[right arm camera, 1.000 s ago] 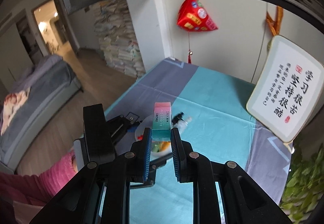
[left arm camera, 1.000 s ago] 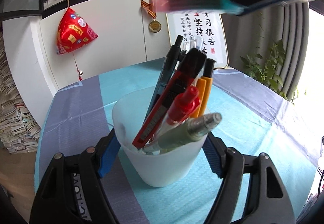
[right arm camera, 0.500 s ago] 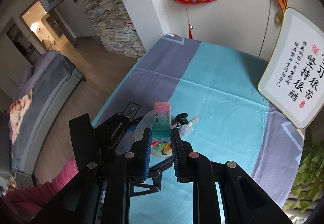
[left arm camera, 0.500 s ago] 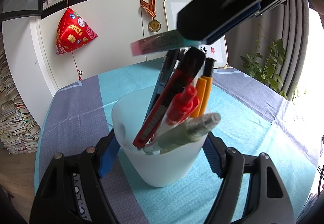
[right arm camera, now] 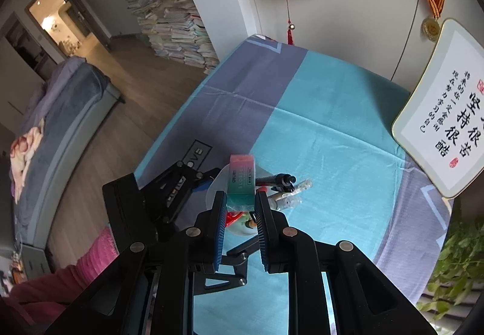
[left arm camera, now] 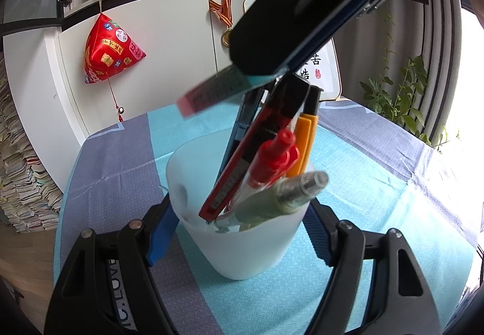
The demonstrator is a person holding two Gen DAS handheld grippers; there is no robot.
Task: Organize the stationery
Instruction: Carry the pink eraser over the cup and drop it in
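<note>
My left gripper (left arm camera: 239, 239) is shut on a white translucent cup (left arm camera: 239, 247) that stands on the table. The cup holds several pens and a red utility knife (left arm camera: 254, 150). My right gripper (right arm camera: 241, 208) is shut on a pink and teal eraser (right arm camera: 242, 180) and holds it above the cup's mouth. In the left wrist view the eraser (left arm camera: 211, 90) hangs over the cup's far left rim, pink end down, with the right gripper's body above it. In the right wrist view the cup (right arm camera: 216, 183) is mostly hidden behind the eraser.
The table has a teal and grey cloth (left arm camera: 363, 183). A framed calligraphy board (right arm camera: 444, 129) leans on the wall at the back right. A red hanging ornament (left arm camera: 109, 53) is on the cabinet. A plant (left arm camera: 399, 96) stands to the right.
My right gripper has come down and to the left with the eraser, from high above the pens to just over the cup. The left gripper and cup have not moved.
</note>
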